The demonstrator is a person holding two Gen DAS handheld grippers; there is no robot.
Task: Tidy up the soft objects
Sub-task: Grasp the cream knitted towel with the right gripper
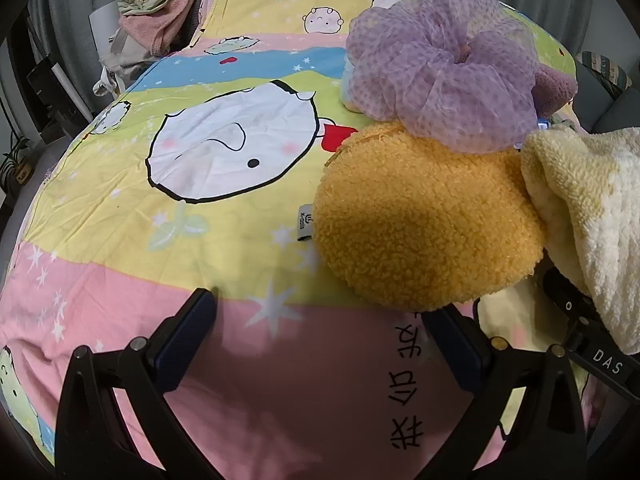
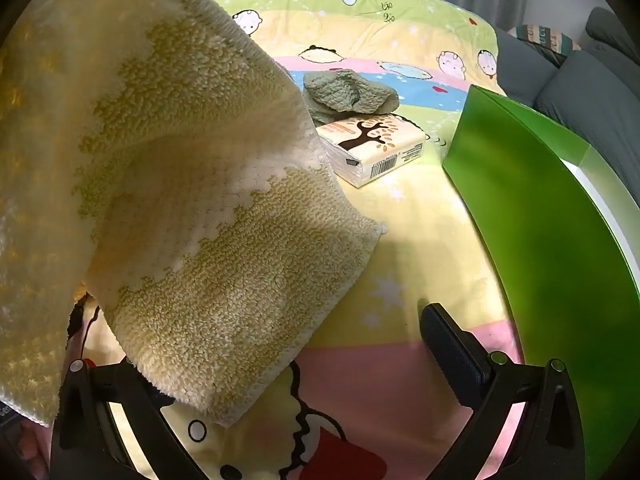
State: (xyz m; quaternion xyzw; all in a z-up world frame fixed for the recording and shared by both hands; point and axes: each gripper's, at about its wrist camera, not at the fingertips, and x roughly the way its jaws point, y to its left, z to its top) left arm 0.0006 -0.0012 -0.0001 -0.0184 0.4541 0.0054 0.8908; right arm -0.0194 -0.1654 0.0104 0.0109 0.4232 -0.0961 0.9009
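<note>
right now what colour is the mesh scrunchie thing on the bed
Pale purple with a fine check, the mesh scrunchie shows best in the left wrist view.

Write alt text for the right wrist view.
A yellow and cream towel drapes over the left side of the frame, hiding one finger of the open right gripper above a cartoon-print bedsheet. Farther back lie a tissue pack and a crumpled green cloth; a green bin stands at right.

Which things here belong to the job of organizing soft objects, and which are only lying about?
For the job: yellow towel, orange plush cushion, purple mesh scrunchie, green cloth, green bin.

Just lying about: tissue pack, clothes pile, grey sofa.
</note>
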